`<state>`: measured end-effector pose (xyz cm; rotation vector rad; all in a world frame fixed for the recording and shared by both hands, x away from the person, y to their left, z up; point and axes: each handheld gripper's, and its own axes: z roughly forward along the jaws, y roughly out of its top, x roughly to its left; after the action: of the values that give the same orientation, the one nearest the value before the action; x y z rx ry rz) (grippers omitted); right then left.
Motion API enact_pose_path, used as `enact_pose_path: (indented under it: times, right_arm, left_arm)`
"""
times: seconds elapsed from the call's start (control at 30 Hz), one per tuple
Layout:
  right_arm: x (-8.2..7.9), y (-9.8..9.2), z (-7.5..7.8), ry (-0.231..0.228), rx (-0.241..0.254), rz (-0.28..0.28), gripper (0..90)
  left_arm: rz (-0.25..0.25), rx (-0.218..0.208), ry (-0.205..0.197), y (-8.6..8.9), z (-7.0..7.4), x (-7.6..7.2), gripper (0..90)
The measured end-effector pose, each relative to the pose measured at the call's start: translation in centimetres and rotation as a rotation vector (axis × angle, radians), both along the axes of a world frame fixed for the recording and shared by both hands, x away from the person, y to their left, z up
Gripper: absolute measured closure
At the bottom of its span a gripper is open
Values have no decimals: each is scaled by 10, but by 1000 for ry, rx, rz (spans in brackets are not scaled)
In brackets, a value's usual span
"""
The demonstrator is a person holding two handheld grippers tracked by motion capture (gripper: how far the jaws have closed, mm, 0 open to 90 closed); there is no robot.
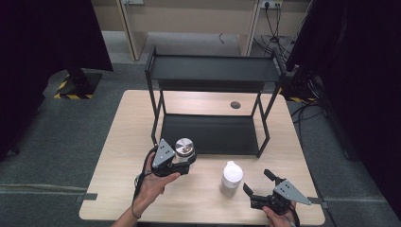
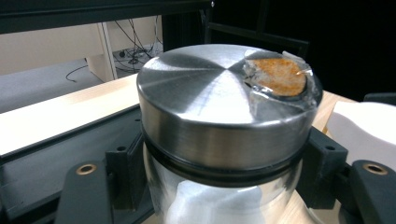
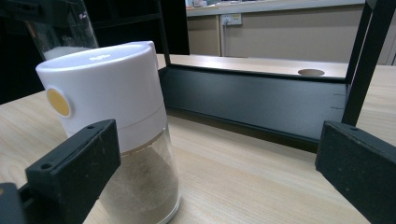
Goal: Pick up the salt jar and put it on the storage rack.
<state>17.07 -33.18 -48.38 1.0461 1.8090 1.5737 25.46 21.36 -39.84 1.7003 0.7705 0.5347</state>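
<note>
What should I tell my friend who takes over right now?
Left hand-held gripper: shut on the metal-lidded glass jar, held just in front of the black shelf rack.
Right hand-held gripper: open, holding nothing, beside the white-capped shaker jar.
Done: metal-lidded jar gripped.
Left: probably set it on the rack, then likely the shaker jar, which stands on the table.

The jar (image 2: 224,196) in my left gripper (image 1: 182,163) has clear glossy glass walls and a brushed metal lid (image 2: 224,102), with crinkled film over a rough orange patch at its two o'clock. The shaker (image 3: 116,126) has a smooth matt white plastic cap. The table (image 1: 127,142) looks like pale wood; the rack (image 1: 213,71) is matt black metal.
</note>
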Motion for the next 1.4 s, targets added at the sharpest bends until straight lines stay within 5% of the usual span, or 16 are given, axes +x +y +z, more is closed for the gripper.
enact_pose_path:
  times: [0.8,1.4]
  right_arm:
    - [0,-1,0,-2,1,0,3]
    - [-1,-2,1,-5,2,2,3]
  left_arm:
    - [-55,-8,-17,9,59,16,307]
    - [-97,-31,12,12,102,35,307]
